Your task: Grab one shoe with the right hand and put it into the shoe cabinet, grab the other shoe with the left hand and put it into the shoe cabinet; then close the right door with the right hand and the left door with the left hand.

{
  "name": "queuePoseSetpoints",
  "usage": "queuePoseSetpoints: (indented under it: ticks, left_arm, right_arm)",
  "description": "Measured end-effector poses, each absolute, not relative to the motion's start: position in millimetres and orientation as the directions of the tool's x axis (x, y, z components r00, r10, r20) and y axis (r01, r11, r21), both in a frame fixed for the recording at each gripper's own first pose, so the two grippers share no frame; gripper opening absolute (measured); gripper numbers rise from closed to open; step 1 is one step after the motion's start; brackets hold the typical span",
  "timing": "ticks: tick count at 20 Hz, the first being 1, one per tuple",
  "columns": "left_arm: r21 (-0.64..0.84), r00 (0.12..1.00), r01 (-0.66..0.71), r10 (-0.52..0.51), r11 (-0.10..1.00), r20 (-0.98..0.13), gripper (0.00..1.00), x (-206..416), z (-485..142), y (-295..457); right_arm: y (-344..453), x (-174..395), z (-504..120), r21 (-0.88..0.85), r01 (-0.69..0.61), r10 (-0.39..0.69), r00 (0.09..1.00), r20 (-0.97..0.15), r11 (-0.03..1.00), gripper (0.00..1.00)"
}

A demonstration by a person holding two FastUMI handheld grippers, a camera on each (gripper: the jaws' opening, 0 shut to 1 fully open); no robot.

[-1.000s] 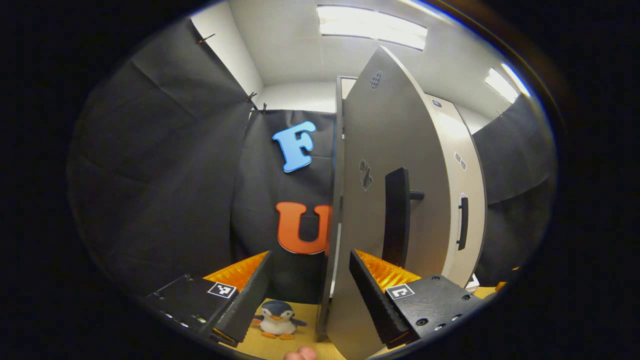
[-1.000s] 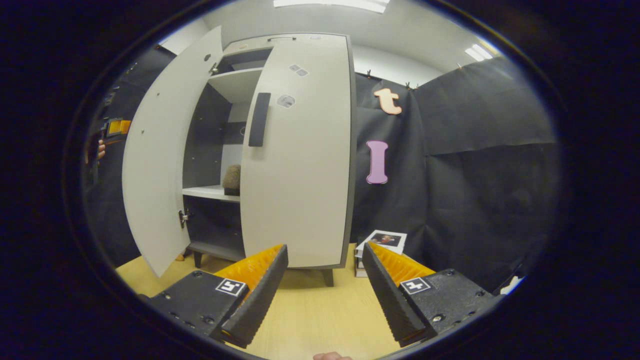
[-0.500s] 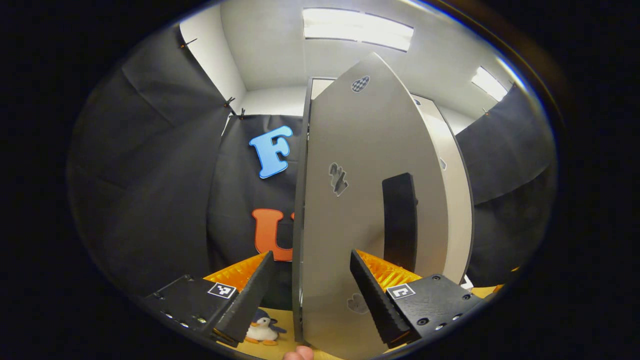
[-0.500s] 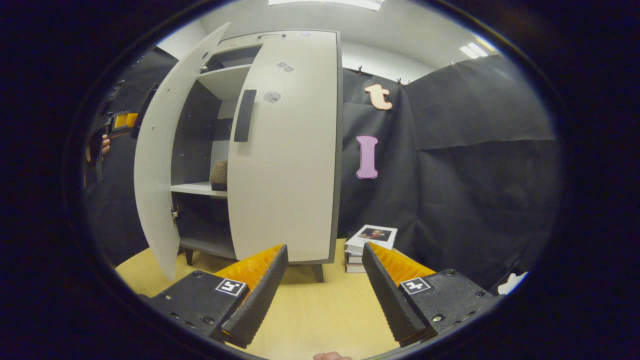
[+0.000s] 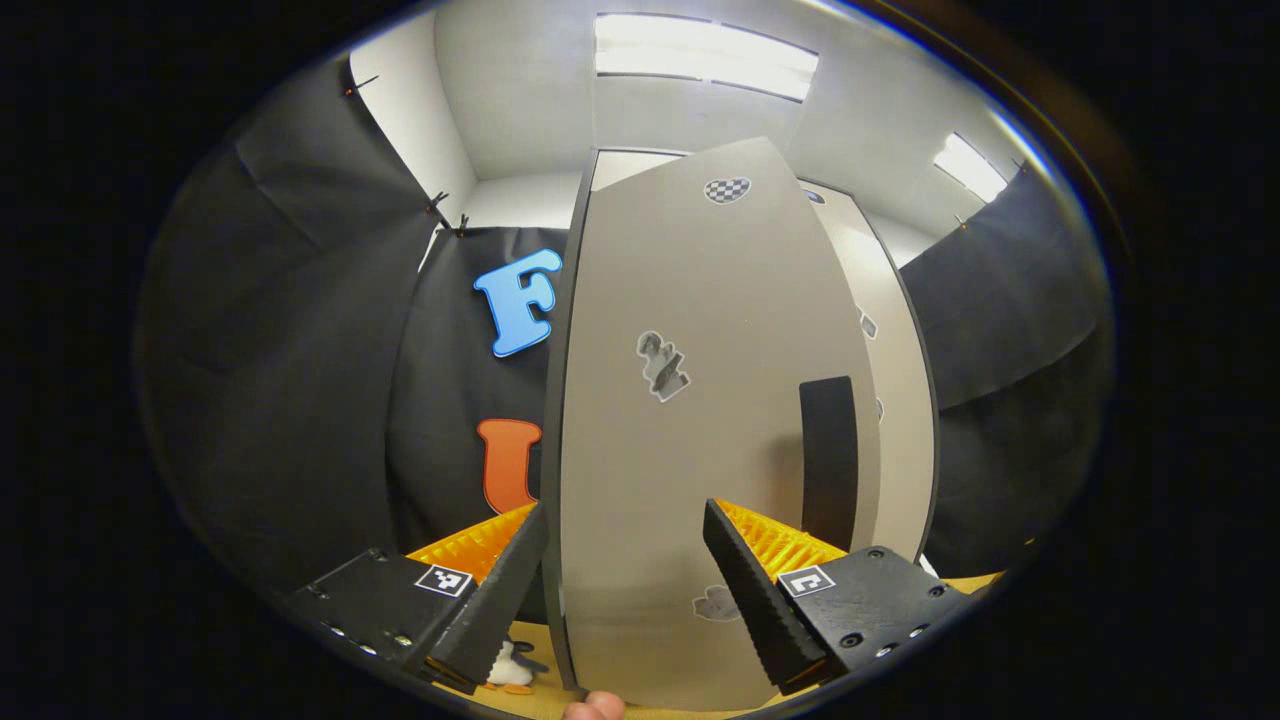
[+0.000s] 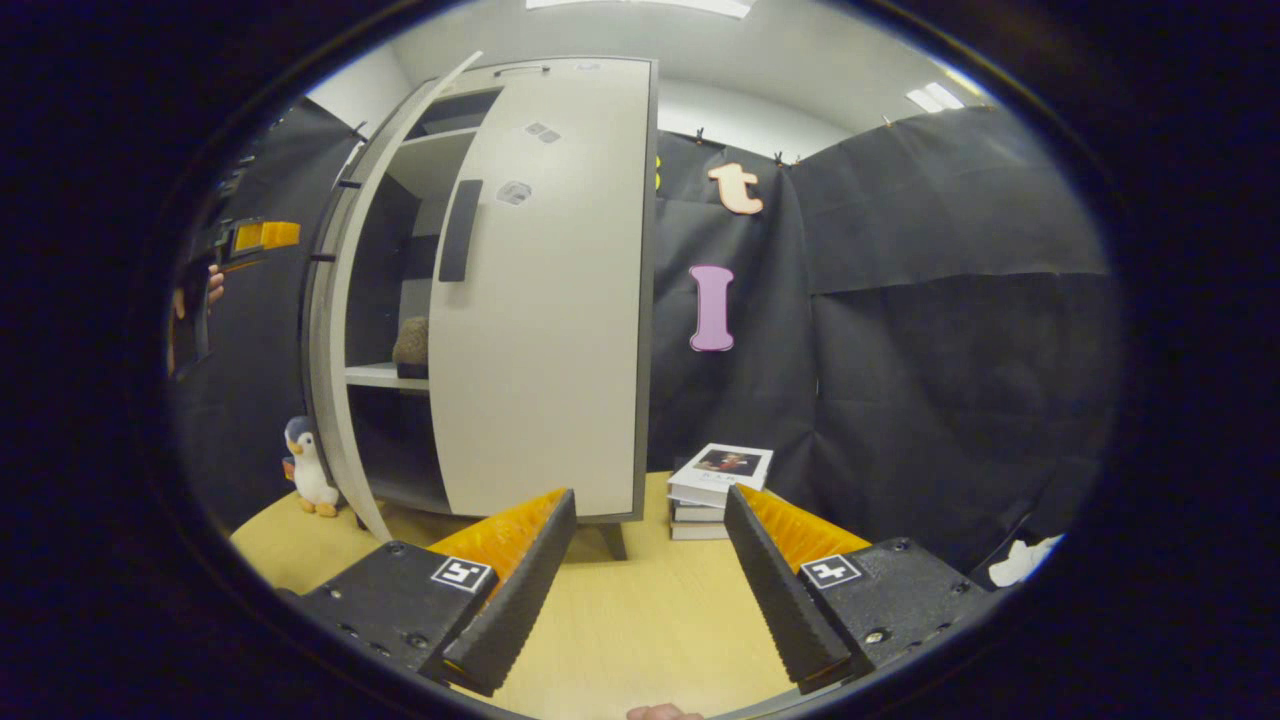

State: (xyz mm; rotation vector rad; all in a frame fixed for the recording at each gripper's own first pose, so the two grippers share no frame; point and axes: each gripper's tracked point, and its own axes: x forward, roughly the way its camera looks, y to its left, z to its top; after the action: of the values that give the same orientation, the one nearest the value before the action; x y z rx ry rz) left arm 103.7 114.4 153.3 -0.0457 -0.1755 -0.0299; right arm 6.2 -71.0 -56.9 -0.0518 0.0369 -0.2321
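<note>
In the left gripper view, the left gripper point(image 5: 620, 580) has its fingers spread wide and holds nothing, just in front of the left door point(image 5: 700, 440). That door is pale grey with a dark edge, a tall black handle point(image 5: 828, 460) and a few stickers.

In the right gripper view, the right gripper point(image 6: 645, 580) is also spread wide and empty, above the wooden surface point(image 6: 640, 620). Farther off stands the shoe cabinet point(image 6: 480, 300): its right door point(image 6: 545, 320) is shut, the left door ajar. On the middle shelf point(image 6: 385, 376) sits a brown shoe point(image 6: 410, 346). A toy penguin point(image 6: 305, 468) stands left of the cabinet, stacked books point(image 6: 715, 488) to its right.
</note>
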Motion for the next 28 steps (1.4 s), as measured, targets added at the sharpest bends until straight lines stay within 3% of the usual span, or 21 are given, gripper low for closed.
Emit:
queuePoseSetpoints:
  ticks: [3,6,11,16,21,22,26,28]
  left_arm:
    - [-0.060,0.989,0.018,-0.009,0.998,0.150,0.95,96,154,110]
    - [-0.071,0.991,0.029,-0.020,0.997,0.131,0.95,75,149,90]
    - [-0.101,0.995,0.060,-0.052,0.993,0.082,0.95,29,109,42]
    - [-0.142,0.998,0.031,-0.023,0.989,0.056,0.95,0,64,15]
    - [-0.116,0.999,-0.045,0.048,0.992,0.020,0.95,-29,17,7]
    - [-0.112,0.999,-0.040,0.041,0.993,0.008,0.95,-33,11,1]
    - [-0.103,0.998,-0.018,0.012,0.994,-0.060,0.95,-50,-17,-13]
    - [-0.121,0.997,-0.015,0.006,0.993,-0.073,0.95,-53,-21,-17]
  right_arm:
    - [-70,5,-61,-0.049,0.222,-0.224,0.974,-0.038,0.974,0.98]
    - [-63,5,-64,-0.035,0.203,-0.204,0.978,-0.046,0.979,0.94]
    - [-47,4,-61,-0.026,0.156,-0.157,0.987,-0.041,0.987,0.98]
    - [-37,1,-66,-0.012,0.117,-0.118,0.992,-0.044,0.993,0.94]
    - [-35,-8,-75,-0.020,0.096,-0.097,0.992,-0.080,0.995,0.98]
    - [-34,-9,-76,-0.026,0.088,-0.090,0.992,-0.088,0.996,0.94]
    - [-35,-15,-79,-0.022,0.086,-0.088,0.991,-0.100,0.996,0.98]
    - [-35,-17,-77,-0.030,0.090,-0.093,0.992,-0.088,0.995,0.94]
